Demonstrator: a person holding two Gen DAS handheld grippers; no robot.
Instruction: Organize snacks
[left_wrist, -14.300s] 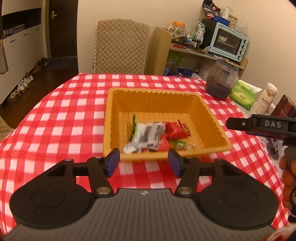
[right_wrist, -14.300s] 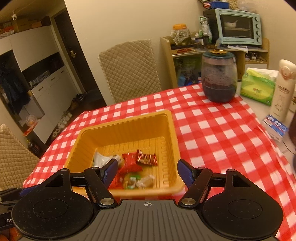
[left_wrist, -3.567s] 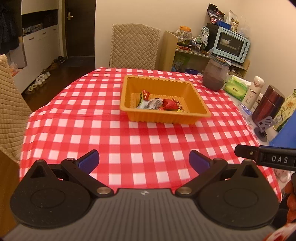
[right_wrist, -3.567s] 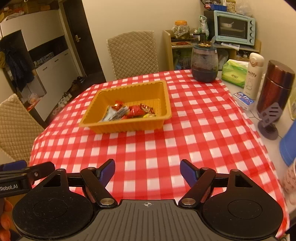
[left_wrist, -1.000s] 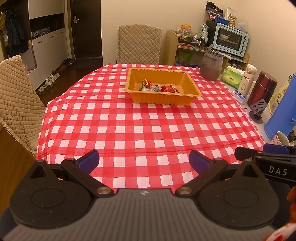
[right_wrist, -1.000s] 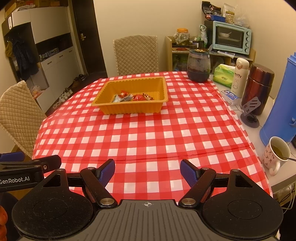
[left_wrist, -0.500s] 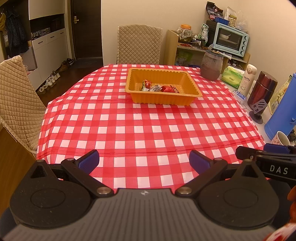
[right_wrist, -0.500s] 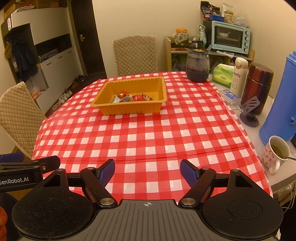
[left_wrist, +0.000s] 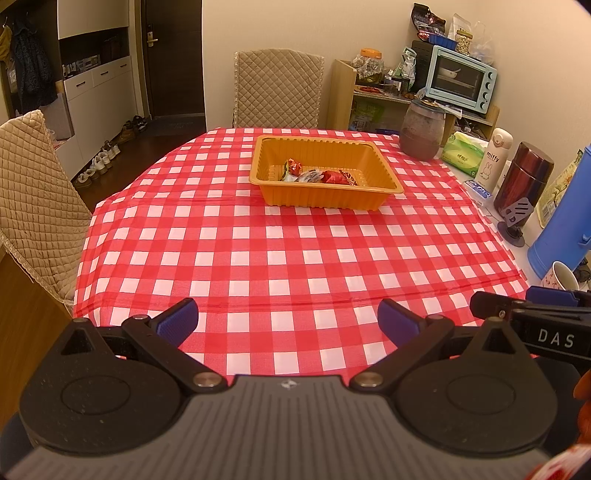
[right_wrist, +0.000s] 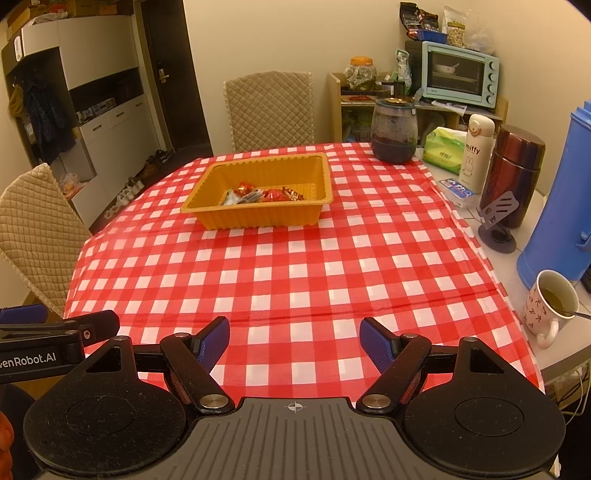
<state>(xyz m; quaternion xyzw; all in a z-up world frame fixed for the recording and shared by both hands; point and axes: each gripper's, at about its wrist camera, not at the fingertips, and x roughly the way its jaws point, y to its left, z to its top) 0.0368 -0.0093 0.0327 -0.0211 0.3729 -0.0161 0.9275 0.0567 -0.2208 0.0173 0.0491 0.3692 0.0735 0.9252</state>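
Observation:
An orange plastic basket (left_wrist: 321, 197) stands at the far middle of the red-checked table (left_wrist: 280, 258); it also shows in the right wrist view (right_wrist: 258, 218). Several snack packets (left_wrist: 317, 176) lie inside it, also seen in the right wrist view (right_wrist: 264, 194). My left gripper (left_wrist: 288, 323) is open and empty above the table's near edge, far from the basket. My right gripper (right_wrist: 295, 341) is open and empty, also at the near edge. Each gripper's body shows at the edge of the other's view.
A dark glass jar (right_wrist: 394, 131), green tissue pack (right_wrist: 443, 149), white bottle (right_wrist: 476, 151), maroon flask (right_wrist: 511, 175), blue jug (right_wrist: 557, 206) and mug (right_wrist: 552, 306) stand along the right side. Quilted chairs stand at the far side (left_wrist: 277, 88) and left (left_wrist: 33, 206).
Both grippers have drawn far back from the basket to the table's near edge since the earliest frames and opened wider. Over the last second they barely move.

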